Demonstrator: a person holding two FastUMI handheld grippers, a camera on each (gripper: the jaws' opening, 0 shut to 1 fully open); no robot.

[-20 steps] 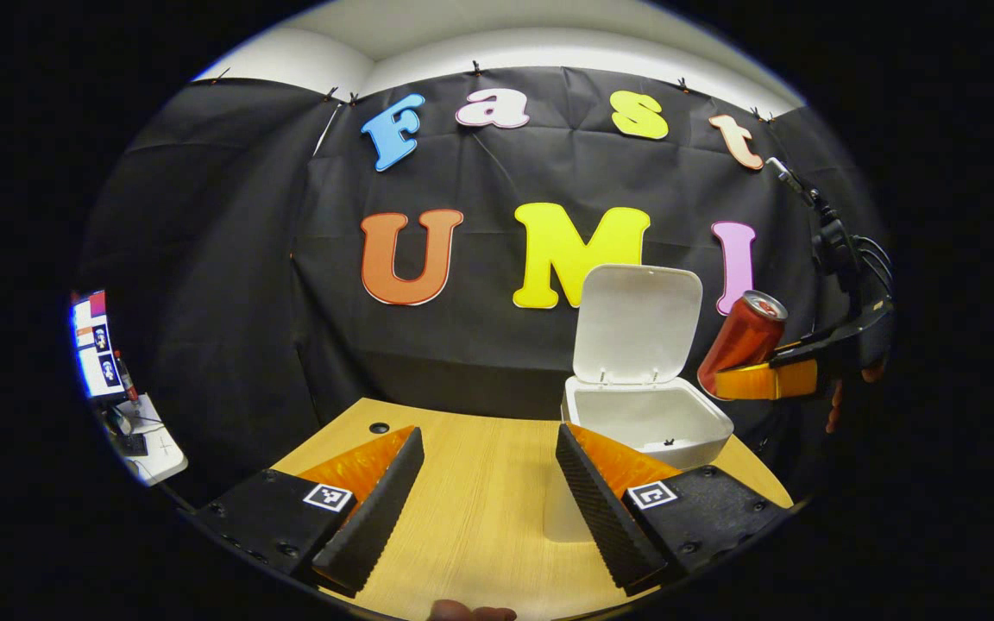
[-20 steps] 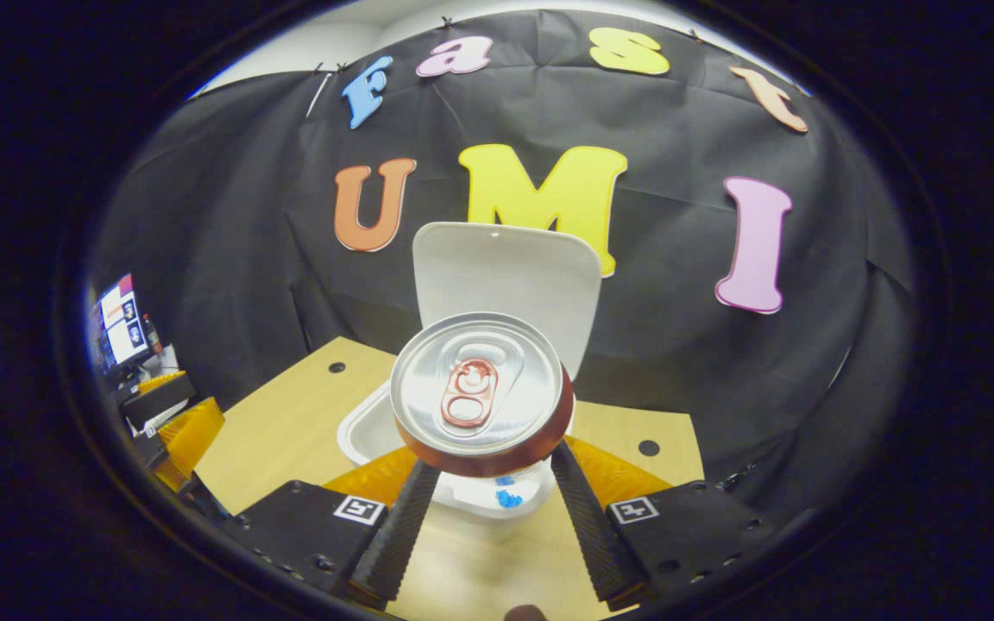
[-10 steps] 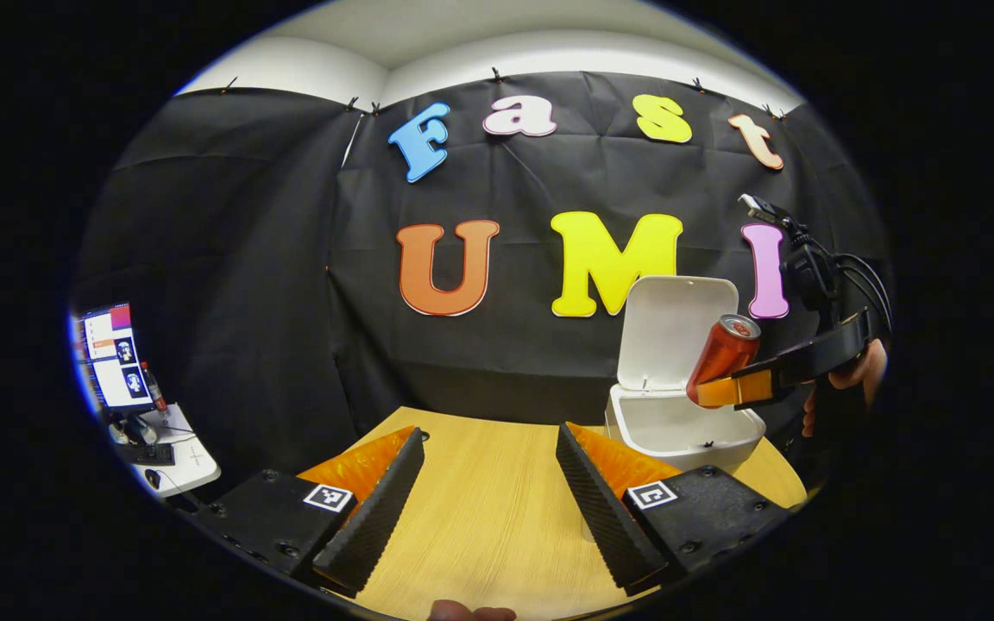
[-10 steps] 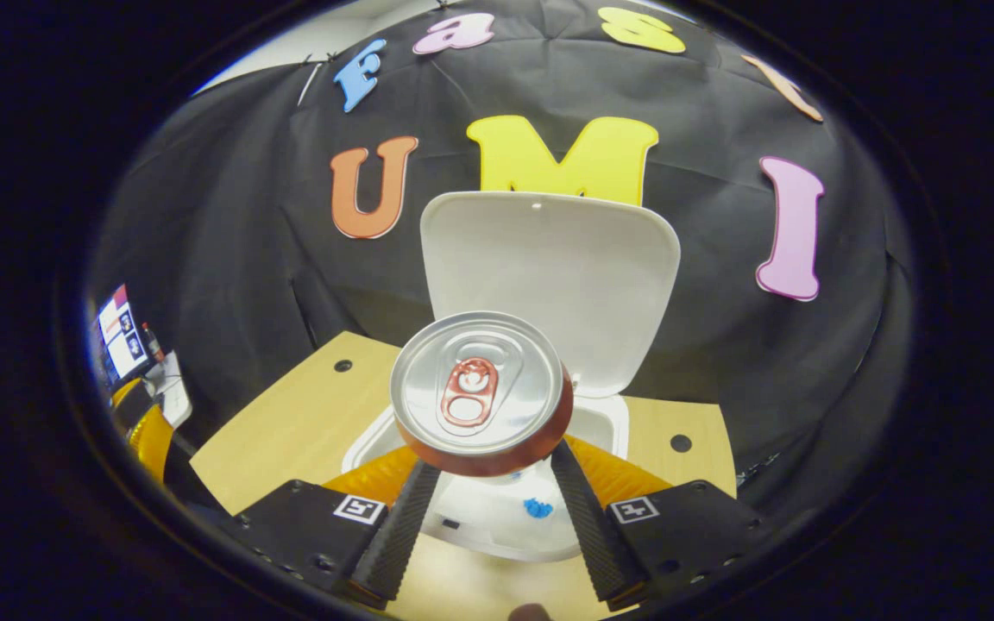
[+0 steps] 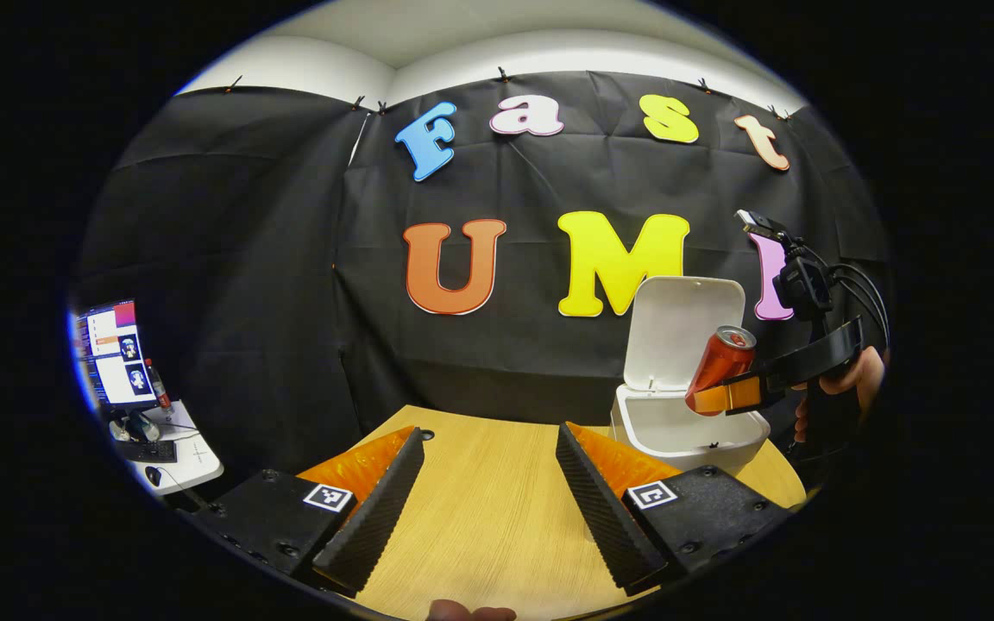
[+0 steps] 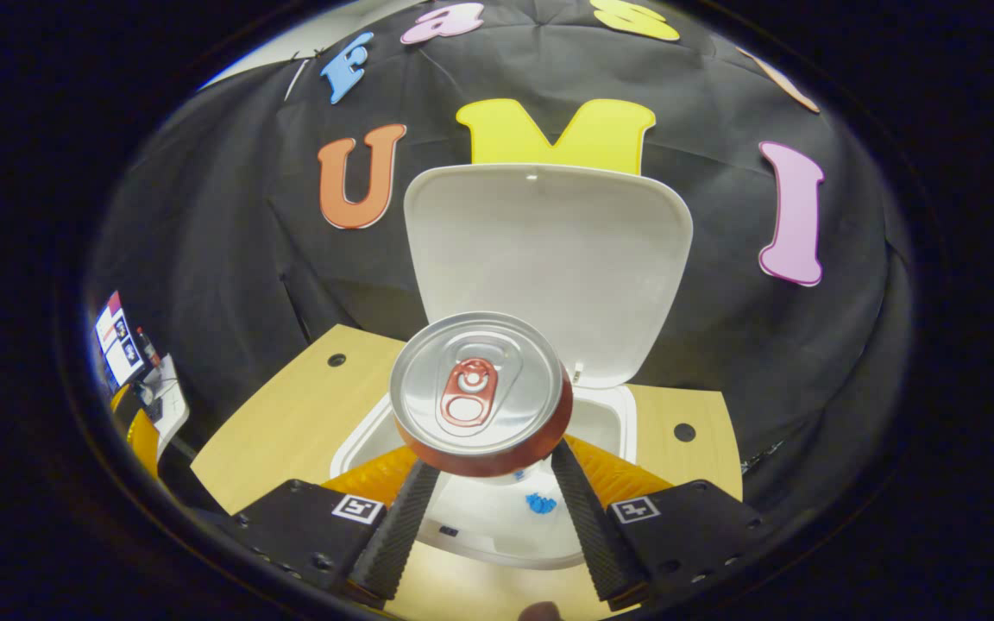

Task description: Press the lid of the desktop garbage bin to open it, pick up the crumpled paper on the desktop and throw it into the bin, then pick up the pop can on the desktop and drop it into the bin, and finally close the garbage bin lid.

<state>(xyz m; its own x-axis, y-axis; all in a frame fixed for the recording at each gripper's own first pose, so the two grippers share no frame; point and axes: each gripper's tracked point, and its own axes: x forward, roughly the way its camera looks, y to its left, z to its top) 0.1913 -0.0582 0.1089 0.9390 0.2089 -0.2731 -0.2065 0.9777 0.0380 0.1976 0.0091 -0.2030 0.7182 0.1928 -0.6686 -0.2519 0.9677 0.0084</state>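
The right gripper (image 6: pixel 484 509) has its jaws clenched on the red pop can (image 6: pixel 480 392), one finger pressing each side of the can's body, so the silver top with its pull tab faces the camera. In the left gripper view the same can (image 5: pixel 720 369) shows tilted, its top leaning toward the raised lid (image 5: pixel 687 332), held out over the rim of the white desktop garbage bin (image 5: pixel 687 431) by a hand (image 5: pixel 851 379) at the far right.

Behind and below the can in the right gripper view, the bin (image 6: pixel 609 431) stands open, its lid (image 6: pixel 549 259) upright against the black cloth wall. Something pale with a small blue mark (image 6: pixel 537 503) lies inside; it may be the crumpled paper, though I cannot tell for certain.

The left gripper (image 5: pixel 488 509) has its jaws spread wide and holds nothing, hovering above the bare wooden desktop (image 5: pixel 480 483), well apart from the bin. A monitor (image 5: pixel 113 349) sits far off to the side.

The step in hand looks like the can drop. The next move calls for the can to be fully above the opening, clear of rim and lid, then the right jaws to release. Closing the lid remains after that.
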